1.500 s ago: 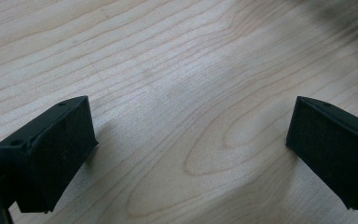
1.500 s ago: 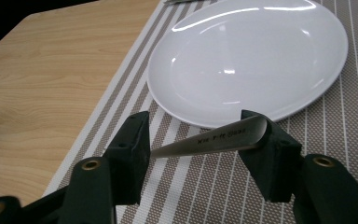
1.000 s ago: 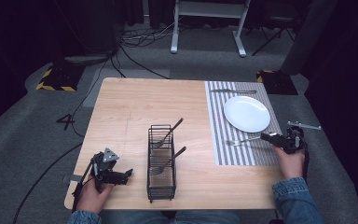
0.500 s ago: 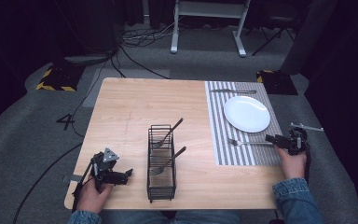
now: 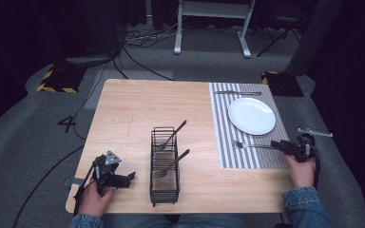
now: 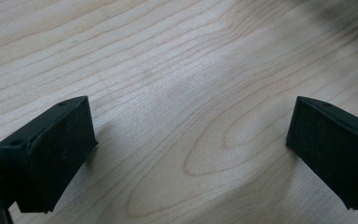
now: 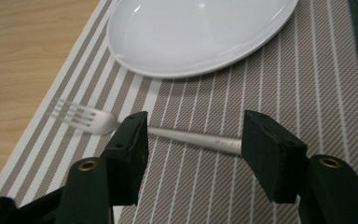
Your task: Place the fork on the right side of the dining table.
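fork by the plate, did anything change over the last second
The right tool drew back a little toward the table's right edge, jaws open, leaving the fork lying released on the striped placemat below the white plate. The fork kept its place. The left tool, the wire caddy with its utensils and the knife stayed put.

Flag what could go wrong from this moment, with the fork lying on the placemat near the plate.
The right gripper has its fingers open beside the fork handle, which lies flat on the striped placemat; a regrasp could slip off the thin handle. The fork sits near the white plate, so a nudge might knock it against the rim. It also lies skewed across the stripes, perhaps needing straightening.
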The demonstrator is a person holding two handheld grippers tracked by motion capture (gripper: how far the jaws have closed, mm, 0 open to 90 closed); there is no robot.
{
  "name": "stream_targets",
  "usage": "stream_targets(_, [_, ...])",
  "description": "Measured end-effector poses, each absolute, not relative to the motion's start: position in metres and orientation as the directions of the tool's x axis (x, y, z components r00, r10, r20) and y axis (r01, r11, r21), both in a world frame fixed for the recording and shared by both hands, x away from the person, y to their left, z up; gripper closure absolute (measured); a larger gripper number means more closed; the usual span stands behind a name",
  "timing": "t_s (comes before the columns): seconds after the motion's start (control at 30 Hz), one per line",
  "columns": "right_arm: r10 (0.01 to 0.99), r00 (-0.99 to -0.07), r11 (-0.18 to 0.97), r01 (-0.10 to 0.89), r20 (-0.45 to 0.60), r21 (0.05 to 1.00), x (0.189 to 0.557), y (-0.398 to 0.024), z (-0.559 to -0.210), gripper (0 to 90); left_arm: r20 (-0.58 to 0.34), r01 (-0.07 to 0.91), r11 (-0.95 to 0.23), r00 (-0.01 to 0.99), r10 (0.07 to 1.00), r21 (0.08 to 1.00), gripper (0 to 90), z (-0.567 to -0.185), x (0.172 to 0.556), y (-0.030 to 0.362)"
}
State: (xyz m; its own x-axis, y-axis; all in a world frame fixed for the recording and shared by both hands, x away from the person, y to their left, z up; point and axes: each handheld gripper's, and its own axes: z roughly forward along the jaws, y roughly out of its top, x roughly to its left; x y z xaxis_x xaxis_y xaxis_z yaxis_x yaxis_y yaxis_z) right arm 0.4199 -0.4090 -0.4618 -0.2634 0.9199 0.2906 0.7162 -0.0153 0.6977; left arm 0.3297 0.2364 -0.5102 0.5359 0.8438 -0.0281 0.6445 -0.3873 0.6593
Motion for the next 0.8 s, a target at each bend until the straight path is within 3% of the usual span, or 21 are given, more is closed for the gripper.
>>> stream_targets(0.43, [0.921, -0.224, -0.018, 0.793, 0.318, 0.609, 0.425, -0.407, -0.484, 42.7, -0.033, 0.646, -0.383, 0.535, 0.844, 0.661, 1.2, -0.510, 0.330, 0.236])
stream_targets(0.8, [0.918, -0.221, -0.051, 0.758, 0.330, 0.650, 0.442, -0.411, -0.491, 41.7, -0.033, 0.646, -0.383, 0.535, 0.844, 0.661, 1.2, -0.510, 0.330, 0.236])
